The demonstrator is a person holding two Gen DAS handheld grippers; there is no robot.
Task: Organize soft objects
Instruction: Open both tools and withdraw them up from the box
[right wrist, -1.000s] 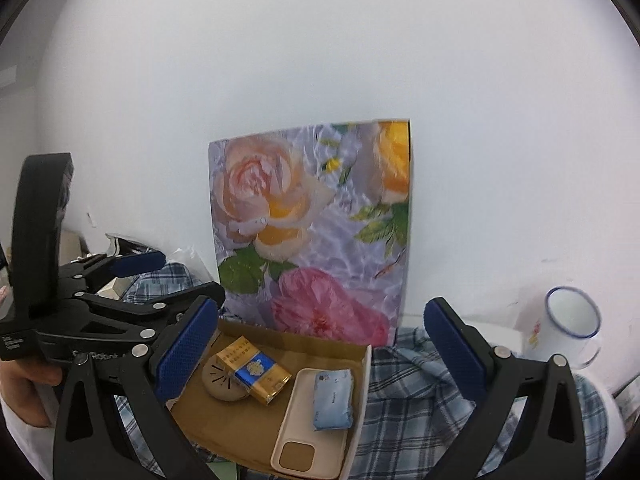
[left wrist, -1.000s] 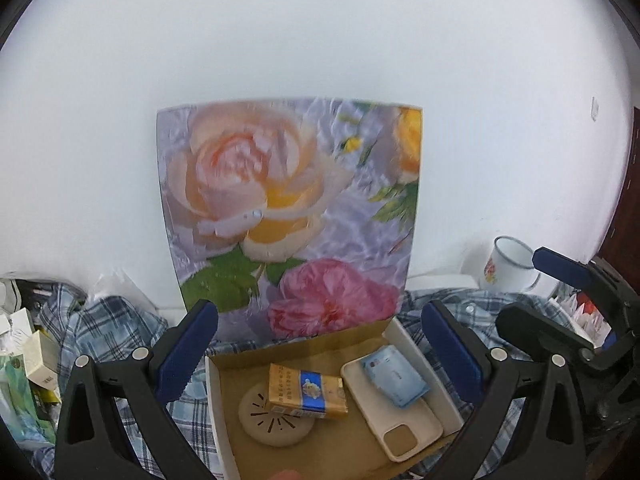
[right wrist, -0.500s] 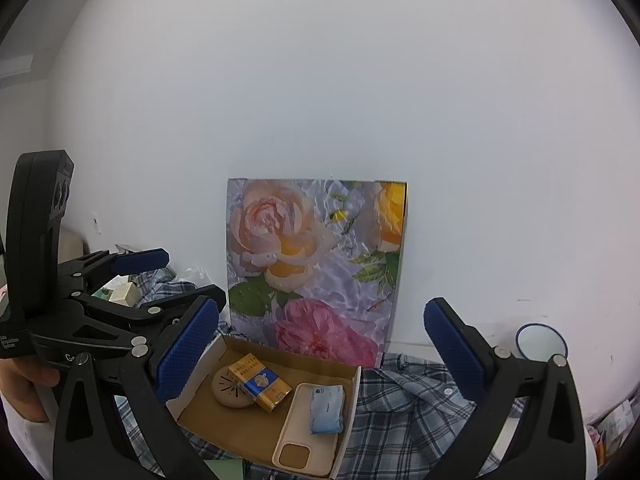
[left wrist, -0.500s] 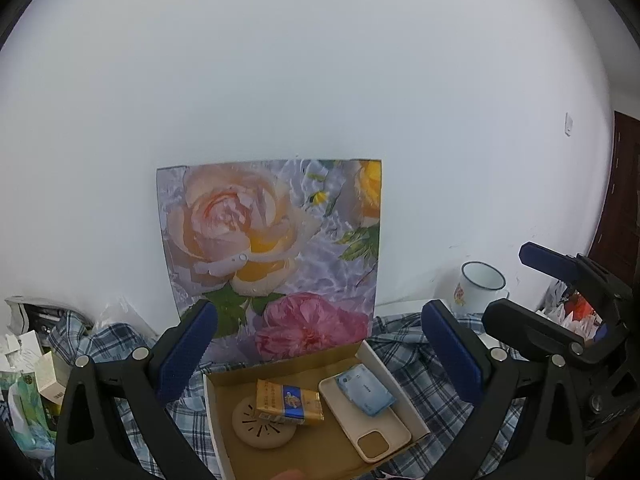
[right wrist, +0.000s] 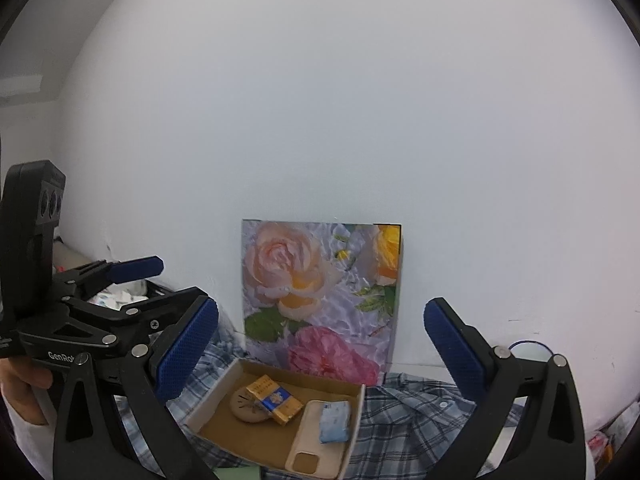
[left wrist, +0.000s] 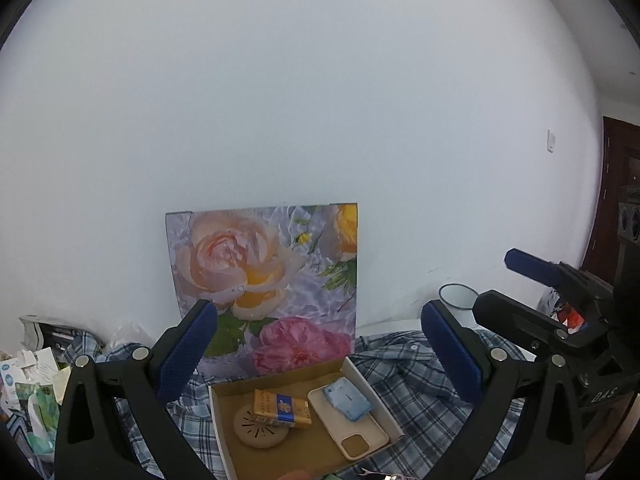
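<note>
**Box looks packed; both tools idle above it**

Your left hand-held gripper (left wrist: pixel 320 354) and your right hand-held gripper (right wrist: pixel 320 354) both hang well above the scene with their blue-padded jaws spread wide and nothing between them.

Below you sits the shallow cardboard box with white outer walls (left wrist: pixel 218 412). Inside it lie a round beige perforated disc (left wrist: pixel 260 430), a yellow-and-blue cigarette pack (left wrist: pixel 282 408) overlapping that disc, a cream silicone phone case (left wrist: pixel 348 426) along the right side, and a small pale-blue soft tissue packet (left wrist: pixel 347 398) resting on the case's upper end.

The box rests on a crumpled blue-and-white plaid shirt (left wrist: pixel 416 384), in front of a floral rose-print panel (left wrist: pixel 264 280) leaning on the wall. A white enamel mug with a blue rim (left wrist: pixel 456 296) stands off to the right.

As far as you can judge, the small items are already gathered. The shirt is still unfolded, so that looks like your remaining soft piece.
</note>
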